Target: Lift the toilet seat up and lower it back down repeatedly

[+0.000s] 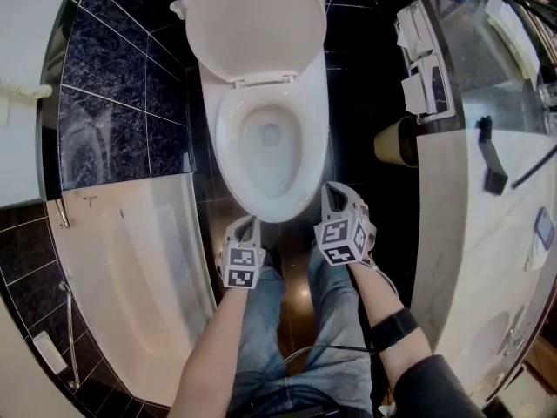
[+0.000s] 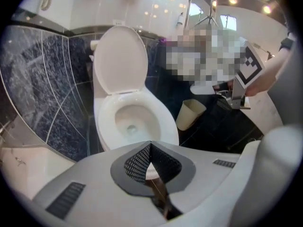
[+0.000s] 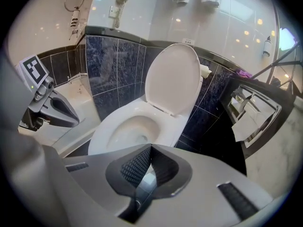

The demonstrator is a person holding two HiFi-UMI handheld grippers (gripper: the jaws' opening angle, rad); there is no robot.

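Note:
The white toilet (image 1: 270,138) stands straight ahead with its lid (image 1: 257,24) raised against the tank. The seat ring (image 1: 228,159) lies flat on the bowl. My left gripper (image 1: 250,225) hovers just in front of the bowl's near left rim, with its jaws closed tip to tip and nothing between them. My right gripper (image 1: 333,192) hangs beside the near right rim, likewise shut and empty. The left gripper view shows the bowl (image 2: 132,122) beyond my left gripper (image 2: 150,144). In the right gripper view the raised lid (image 3: 173,77) stands behind my right gripper (image 3: 151,146). Neither gripper touches the seat.
A white bathtub (image 1: 130,259) runs along the left below a dark tiled wall (image 1: 113,103). A tan bin (image 1: 396,142) stands right of the toilet beside a pale counter (image 1: 470,233). Tissue boxes (image 1: 422,64) sit on a shelf. The person's jeans-clad legs (image 1: 287,338) are below the grippers.

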